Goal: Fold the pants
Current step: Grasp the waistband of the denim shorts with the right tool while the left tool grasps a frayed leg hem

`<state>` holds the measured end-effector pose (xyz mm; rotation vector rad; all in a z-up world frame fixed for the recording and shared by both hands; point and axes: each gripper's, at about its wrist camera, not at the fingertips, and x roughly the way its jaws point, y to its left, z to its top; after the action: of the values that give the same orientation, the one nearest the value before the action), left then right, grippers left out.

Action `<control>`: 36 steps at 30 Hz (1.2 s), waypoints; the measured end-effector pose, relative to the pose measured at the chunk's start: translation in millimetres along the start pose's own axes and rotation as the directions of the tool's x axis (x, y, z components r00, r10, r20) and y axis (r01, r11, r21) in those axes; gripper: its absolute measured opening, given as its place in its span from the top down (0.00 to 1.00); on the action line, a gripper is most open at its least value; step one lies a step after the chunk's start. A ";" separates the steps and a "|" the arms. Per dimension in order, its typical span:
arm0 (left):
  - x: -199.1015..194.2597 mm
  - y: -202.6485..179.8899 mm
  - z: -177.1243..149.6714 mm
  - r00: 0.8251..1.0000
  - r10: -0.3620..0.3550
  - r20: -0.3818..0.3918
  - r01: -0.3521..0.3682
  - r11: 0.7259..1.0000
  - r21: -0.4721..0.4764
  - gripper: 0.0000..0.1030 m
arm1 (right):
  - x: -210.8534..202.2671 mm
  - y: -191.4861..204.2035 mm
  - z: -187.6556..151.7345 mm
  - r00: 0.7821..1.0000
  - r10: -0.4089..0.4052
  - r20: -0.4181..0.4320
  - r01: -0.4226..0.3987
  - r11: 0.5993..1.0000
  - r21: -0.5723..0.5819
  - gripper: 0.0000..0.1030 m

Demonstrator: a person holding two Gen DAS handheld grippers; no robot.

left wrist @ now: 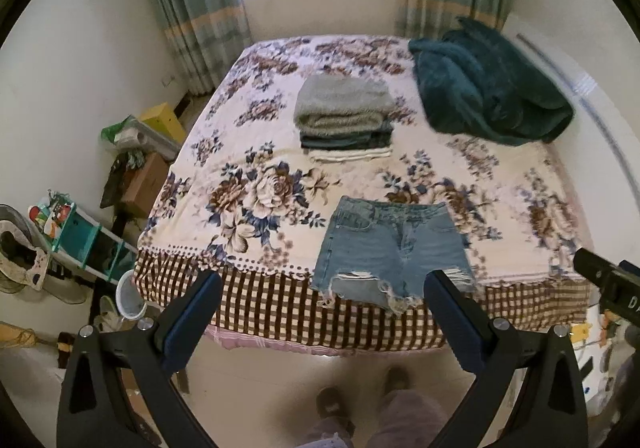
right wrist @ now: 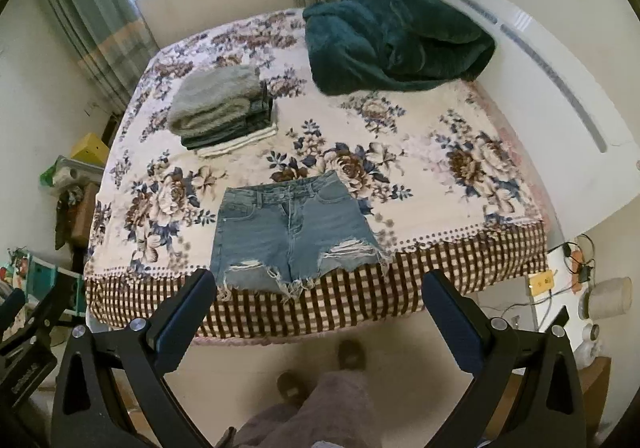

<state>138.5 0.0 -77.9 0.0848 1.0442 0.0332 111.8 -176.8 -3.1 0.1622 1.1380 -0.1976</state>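
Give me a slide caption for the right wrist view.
Open right gripper faces unfolded denim shorts at the bed edge.

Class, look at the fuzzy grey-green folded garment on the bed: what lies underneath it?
Under the fuzzy grey-green folded garment sit dark folded clothes, apparently denim, then a whitish striped folded piece resting on the floral bedspread. Only their edges show, so their number and type stay hidden.

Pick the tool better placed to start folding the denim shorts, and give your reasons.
Neither clearly. Left tool and right tool both hang open before the bed edge, apart from the denim shorts. The left's frame sits the shorts slightly nearer its fingers.
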 end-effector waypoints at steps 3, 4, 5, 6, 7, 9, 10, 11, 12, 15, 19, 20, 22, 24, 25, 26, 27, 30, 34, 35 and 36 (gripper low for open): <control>36.5 -10.7 14.8 0.999 0.039 -0.029 -0.040 0.999 -0.024 0.00 | 51.6 -5.6 33.7 0.999 0.010 -0.042 -0.011 0.999 -0.031 0.00; 51.6 -16.8 20.2 0.998 0.053 -0.043 -0.054 0.998 -0.031 0.00 | 75.2 -9.5 47.8 0.998 0.016 -0.060 -0.020 0.998 -0.054 0.00; 65.9 -22.7 25.0 0.997 0.065 -0.051 -0.067 0.997 -0.043 0.00 | 91.2 -13.1 57.8 0.997 0.022 -0.070 -0.027 0.997 -0.067 0.00; 82.6 -30.9 30.0 0.995 0.084 -0.061 -0.088 0.994 -0.058 0.00 | 115.8 -19.0 71.6 0.995 0.030 -0.091 -0.038 0.996 -0.085 0.00; 100.3 -40.0 34.5 0.992 0.101 -0.080 -0.107 0.992 -0.070 0.00 | 142.1 -26.3 85.4 0.992 0.043 -0.119 -0.055 0.993 -0.100 0.00; 135.6 -60.2 40.2 0.986 0.122 -0.117 -0.133 0.987 -0.093 0.00 | 191.2 -40.7 107.7 0.982 0.069 -0.175 -0.092 0.987 -0.128 0.00; 154.9 -72.1 41.5 0.981 0.138 -0.134 -0.152 0.983 -0.103 0.00 | 213.2 -47.6 116.7 0.977 0.075 -0.201 -0.104 0.984 -0.141 0.00; 174.4 -84.2 41.6 0.977 0.151 -0.153 -0.169 0.979 -0.110 0.00 | 245.5 -58.0 127.8 0.968 0.090 -0.236 -0.130 0.979 -0.156 0.01; 202.5 -101.3 39.9 0.969 0.157 -0.191 -0.182 0.976 -0.122 0.00 | 275.0 -67.3 138.2 0.958 0.108 -0.267 -0.156 0.974 -0.166 0.06; 262.8 -138.6 25.8 0.953 0.124 -0.277 -0.172 0.972 -0.159 0.00 | 357.3 -91.4 162.2 0.930 0.128 -0.344 -0.204 0.959 -0.195 0.30; 348.5 -203.5 -12.9 0.913 0.069 -0.402 -0.150 0.973 -0.175 0.00 | 449.9 -119.2 179.8 0.911 0.112 -0.398 -0.212 0.953 -0.215 0.32; 364.8 -217.5 -23.2 0.902 0.054 -0.428 -0.140 0.975 -0.173 0.00 | 475.5 -125.0 180.8 0.900 0.105 -0.423 -0.212 0.953 -0.215 0.32; 398.3 -250.6 -46.0 0.871 0.009 -0.491 -0.110 0.978 -0.178 0.00 | 519.3 -138.2 183.0 0.876 0.108 -0.471 -0.226 0.953 -0.202 0.32; 420.7 -278.7 -66.9 0.846 -0.006 -0.533 -0.095 0.982 -0.162 0.00 | 551.2 -144.7 179.8 0.857 0.106 -0.505 -0.231 0.954 -0.193 0.32; 430.0 -293.3 -75.4 0.841 -0.003 -0.541 -0.087 0.986 -0.141 0.00 | 565.8 -147.6 177.5 0.849 0.100 -0.518 -0.230 0.954 -0.193 0.32; 437.3 -306.4 -81.7 0.842 0.014 -0.539 -0.088 0.990 -0.113 0.00 | 576.9 -149.3 175.2 0.845 0.094 -0.527 -0.228 0.954 -0.195 0.32; 444.8 -323.1 -89.4 0.844 0.036 -0.536 -0.091 0.993 -0.075 0.00 | 590.6 -152.0 174.3 0.840 0.089 -0.535 -0.227 0.954 -0.198 0.32; 459.8 -351.2 -106.8 0.823 0.002 -0.568 -0.055 0.996 -0.077 0.00 | 617.4 -154.4 168.2 0.830 0.076 -0.552 -0.229 0.950 -0.214 0.32; 479.1 -378.0 -127.2 0.795 0.034 -0.606 -0.062 0.998 -0.026 0.00 | 640.9 -147.9 162.3 0.821 0.063 -0.567 -0.236 0.942 -0.237 0.32; 482.2 -380.2 -129.2 0.797 0.056 -0.602 -0.074 0.997 -0.005 0.00 | 643.7 -144.1 161.3 0.817 0.066 -0.573 -0.244 0.940 -0.239 0.32; 482.7 -379.2 -128.6 0.801 0.058 -0.596 -0.077 0.997 -0.006 0.01 | 647.0 -139.9 160.5 0.813 0.073 -0.577 -0.253 0.937 -0.239 0.32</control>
<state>265.0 -338.0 -590.7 0.0869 1.6771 0.1489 482.4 -396.8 -530.7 0.0387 1.7220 0.2050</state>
